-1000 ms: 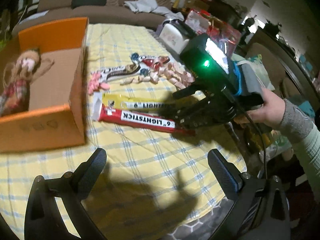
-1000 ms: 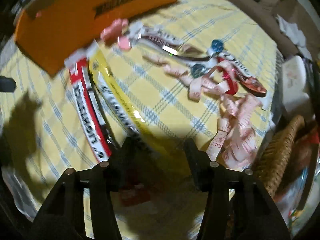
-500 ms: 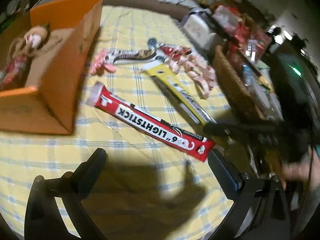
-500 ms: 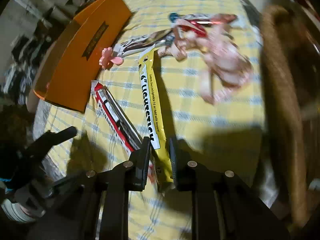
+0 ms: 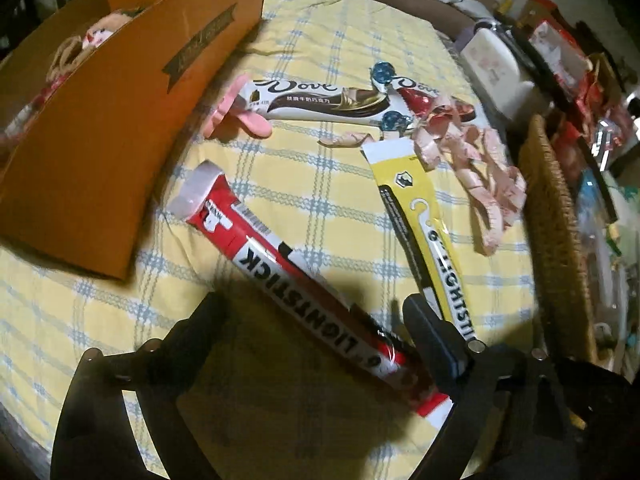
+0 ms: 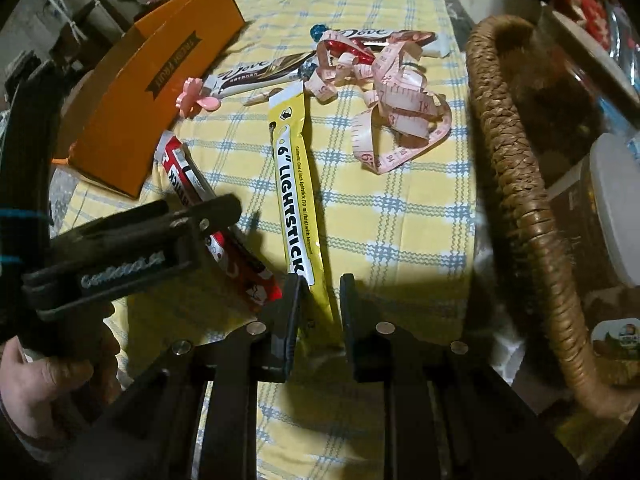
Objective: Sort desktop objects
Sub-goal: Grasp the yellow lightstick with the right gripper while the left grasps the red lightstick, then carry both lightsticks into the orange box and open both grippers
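A red lightstick packet (image 5: 288,272) lies on the yellow checked cloth; its near end runs between the wide-open jaws of my left gripper (image 5: 316,316), untouched on the left side. The packet also shows in the right wrist view (image 6: 192,184), with the left gripper (image 6: 224,208) over it. A yellow lightstick packet (image 6: 298,216) lies lengthwise, and its near end sits between the fingers of my right gripper (image 6: 320,284), which stand slightly apart around it. It also shows in the left wrist view (image 5: 432,236).
An orange cardboard box (image 5: 100,120) with a doll (image 5: 96,36) stands at the left. Dove chocolate bars (image 5: 320,100), a pink clip (image 5: 240,120) and a pink tape measure (image 6: 400,112) lie beyond. A wicker basket (image 6: 516,184) borders the right.
Both grippers moved in low over the packets. The yellow packet swung away from the red one. The right gripper's fingers have opened slightly around the yellow packet's end.
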Action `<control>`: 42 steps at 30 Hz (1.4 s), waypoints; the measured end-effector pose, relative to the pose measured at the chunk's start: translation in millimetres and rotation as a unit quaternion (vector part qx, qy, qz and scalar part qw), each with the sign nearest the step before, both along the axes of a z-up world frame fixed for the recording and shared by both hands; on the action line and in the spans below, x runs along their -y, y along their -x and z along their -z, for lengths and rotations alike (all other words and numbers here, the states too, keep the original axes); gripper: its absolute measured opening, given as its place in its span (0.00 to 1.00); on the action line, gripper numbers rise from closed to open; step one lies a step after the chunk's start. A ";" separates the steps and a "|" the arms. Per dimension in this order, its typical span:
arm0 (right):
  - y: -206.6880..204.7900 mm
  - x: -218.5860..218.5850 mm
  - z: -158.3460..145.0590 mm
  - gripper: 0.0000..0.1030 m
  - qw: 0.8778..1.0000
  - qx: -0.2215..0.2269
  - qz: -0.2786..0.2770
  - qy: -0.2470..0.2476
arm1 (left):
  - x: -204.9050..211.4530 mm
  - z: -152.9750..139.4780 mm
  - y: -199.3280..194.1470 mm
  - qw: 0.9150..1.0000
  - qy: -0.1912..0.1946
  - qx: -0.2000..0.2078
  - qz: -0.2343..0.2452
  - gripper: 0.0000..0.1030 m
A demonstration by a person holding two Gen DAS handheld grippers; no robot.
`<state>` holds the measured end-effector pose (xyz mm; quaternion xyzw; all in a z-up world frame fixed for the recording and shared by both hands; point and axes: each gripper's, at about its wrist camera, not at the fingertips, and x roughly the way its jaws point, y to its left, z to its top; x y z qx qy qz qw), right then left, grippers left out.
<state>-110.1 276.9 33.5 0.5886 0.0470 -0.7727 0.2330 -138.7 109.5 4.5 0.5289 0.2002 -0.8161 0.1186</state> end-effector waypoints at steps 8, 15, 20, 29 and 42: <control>-0.7 16.2 4.9 0.24 0.999 -0.026 -0.014 -0.026 | 2.0 -2.0 -2.2 0.998 0.060 0.001 -0.004 0.29; 3.4 45.6 17.2 0.32 0.994 -0.050 -0.030 -0.090 | 10.4 -2.4 -9.1 0.998 0.049 -0.002 0.028 0.27; 6.4 39.8 10.6 0.14 0.997 -0.049 -0.006 -0.064 | 1.1 -4.8 -7.4 0.995 0.068 -0.006 0.067 0.19; 2.3 16.9 -30.9 0.14 0.994 -0.025 0.046 0.091 | 25.7 -30.9 -30.3 0.993 -0.015 -0.049 0.104 0.15; -7.3 70.4 -122.9 0.14 0.989 -0.088 0.018 0.120 | 104.2 -135.8 -48.8 0.985 -0.046 -0.123 0.114 0.15</control>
